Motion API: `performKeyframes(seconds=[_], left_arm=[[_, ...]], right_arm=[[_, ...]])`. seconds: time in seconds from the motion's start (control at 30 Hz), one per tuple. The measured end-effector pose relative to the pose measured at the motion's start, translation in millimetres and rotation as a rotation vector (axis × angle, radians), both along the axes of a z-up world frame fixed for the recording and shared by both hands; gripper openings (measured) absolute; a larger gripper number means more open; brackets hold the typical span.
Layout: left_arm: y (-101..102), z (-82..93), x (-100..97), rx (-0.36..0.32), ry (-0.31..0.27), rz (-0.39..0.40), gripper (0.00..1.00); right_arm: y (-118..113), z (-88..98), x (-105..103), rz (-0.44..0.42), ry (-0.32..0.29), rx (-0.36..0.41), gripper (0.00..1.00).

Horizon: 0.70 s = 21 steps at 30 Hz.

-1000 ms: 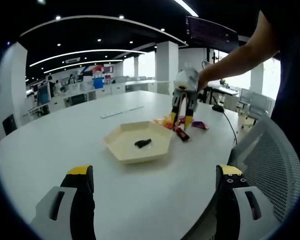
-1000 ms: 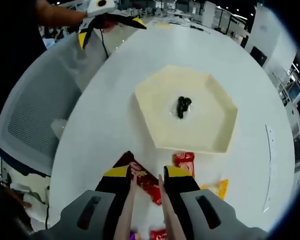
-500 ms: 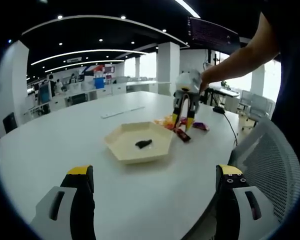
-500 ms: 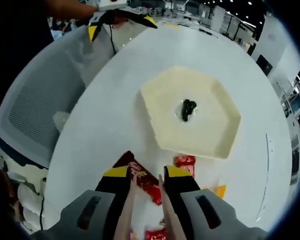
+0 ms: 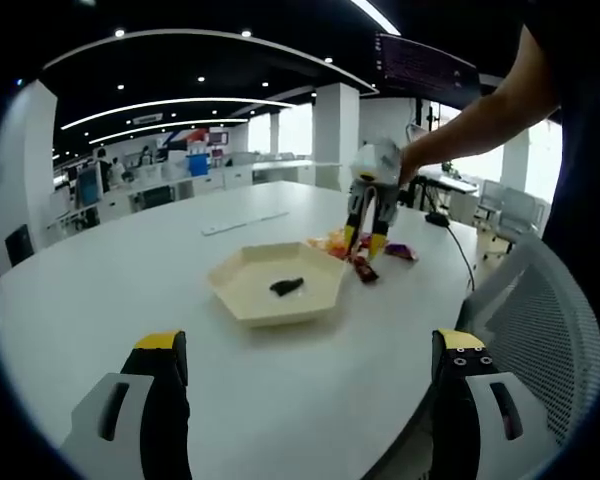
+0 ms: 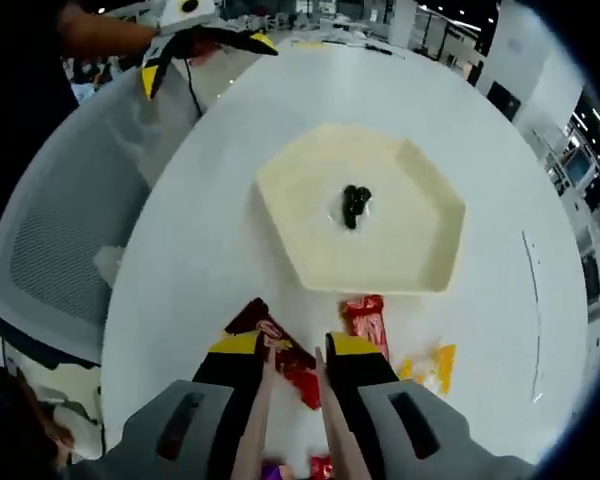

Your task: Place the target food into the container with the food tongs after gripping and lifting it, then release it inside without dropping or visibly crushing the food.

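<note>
Change is slight: the right gripper (image 6: pixel 292 348) has dipped a little over the wrappers, the tongs (image 6: pixel 252 415) staying clamped in its jaws. Their tips straddle the dark red bar (image 6: pixel 292 362), still flat on the table (image 6: pixel 200 240) just short of the tray (image 6: pixel 420 255). Whether they pinch it I cannot tell, so the lift is not begun. The left gripper (image 5: pixel 310 345) hangs wide apart, idle.

Count — one tray, one dark bit (image 6: pixel 355 205) in it, and five wrappers: dark red, red (image 6: pixel 365 315), orange (image 6: pixel 430 365), and two at the lower edge.
</note>
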State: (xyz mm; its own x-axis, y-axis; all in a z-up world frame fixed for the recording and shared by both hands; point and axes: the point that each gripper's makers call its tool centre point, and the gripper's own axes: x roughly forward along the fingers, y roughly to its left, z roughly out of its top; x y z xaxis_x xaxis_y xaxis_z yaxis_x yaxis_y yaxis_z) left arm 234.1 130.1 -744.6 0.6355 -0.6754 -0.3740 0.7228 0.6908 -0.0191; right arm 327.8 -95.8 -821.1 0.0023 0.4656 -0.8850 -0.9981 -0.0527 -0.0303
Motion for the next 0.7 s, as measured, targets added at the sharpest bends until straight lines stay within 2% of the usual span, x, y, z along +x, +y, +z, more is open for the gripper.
performKeyframes(seconds=[0.07,0.17,0.37,0.5,0.7], left_arm=[[0,-0.4,-0.2,0.002,0.001,-0.001,0.99],[-1,-0.5,-0.4,0.003,0.001,-0.004,0.99],[-1,0.0,-0.1,0.002,-0.002,-0.002,0.99],[0,0.4,0.1,0.0,-0.002,0.0,0.99],[0,0.6,0.3,-0.002,0.0,0.002,0.99]], right_arm=[[-1,0.1,0,-0.033,0.008,-0.004,0.23],[-1,0.9,-1,-0.037,0.012,-0.001,0.23],[3,3.7,-8,0.062,0.001,0.025,0.25],[5,2.6,-12,0.171,-0.03,0.013,0.26],[7,0.3,-12,0.187,-0.028,0.001,0.26]])
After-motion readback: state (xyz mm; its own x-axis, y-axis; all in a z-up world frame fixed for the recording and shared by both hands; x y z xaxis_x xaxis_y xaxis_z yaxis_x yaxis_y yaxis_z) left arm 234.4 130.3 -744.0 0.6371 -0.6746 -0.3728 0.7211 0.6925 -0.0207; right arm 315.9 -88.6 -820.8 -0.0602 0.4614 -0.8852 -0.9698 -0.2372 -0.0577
